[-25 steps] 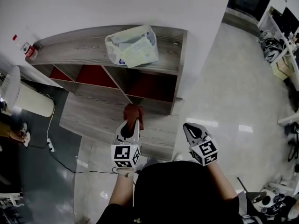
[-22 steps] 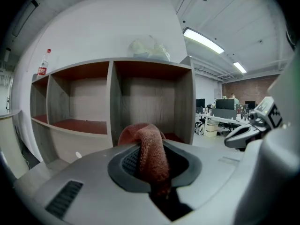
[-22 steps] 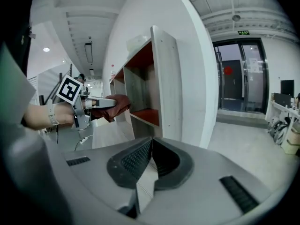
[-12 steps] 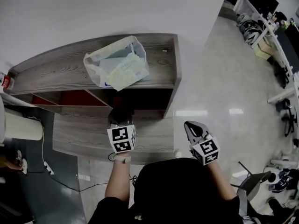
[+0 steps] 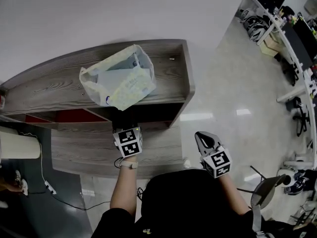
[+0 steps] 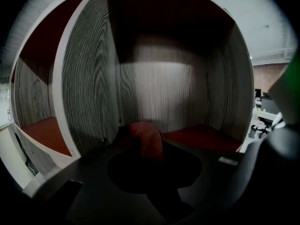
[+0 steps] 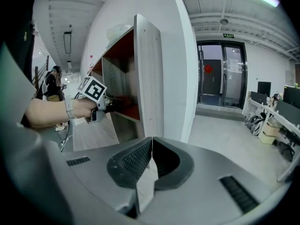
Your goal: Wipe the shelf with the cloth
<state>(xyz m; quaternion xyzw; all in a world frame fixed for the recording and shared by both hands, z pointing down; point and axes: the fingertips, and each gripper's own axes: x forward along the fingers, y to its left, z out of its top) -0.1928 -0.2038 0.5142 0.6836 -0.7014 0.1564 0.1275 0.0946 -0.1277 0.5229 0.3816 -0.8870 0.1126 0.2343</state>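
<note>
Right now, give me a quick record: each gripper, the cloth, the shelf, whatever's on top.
left gripper: shut on the cloth, inside the right-end compartment of the shelf
right gripper: shut, empty, held outside the shelf
cloth: red, bunched at the jaw tips; contact with the shelf surface unclear
shelf: grey wood-grain, red inner panels
on top: plastic bag

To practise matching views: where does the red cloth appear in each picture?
Head view: not visible, hidden inside the shelf.
Left gripper view: red cloth low centre, clamped by the left gripper.
Right gripper view: cannot be made out.
Shared landmark: the shelf's right side panel.
</note>
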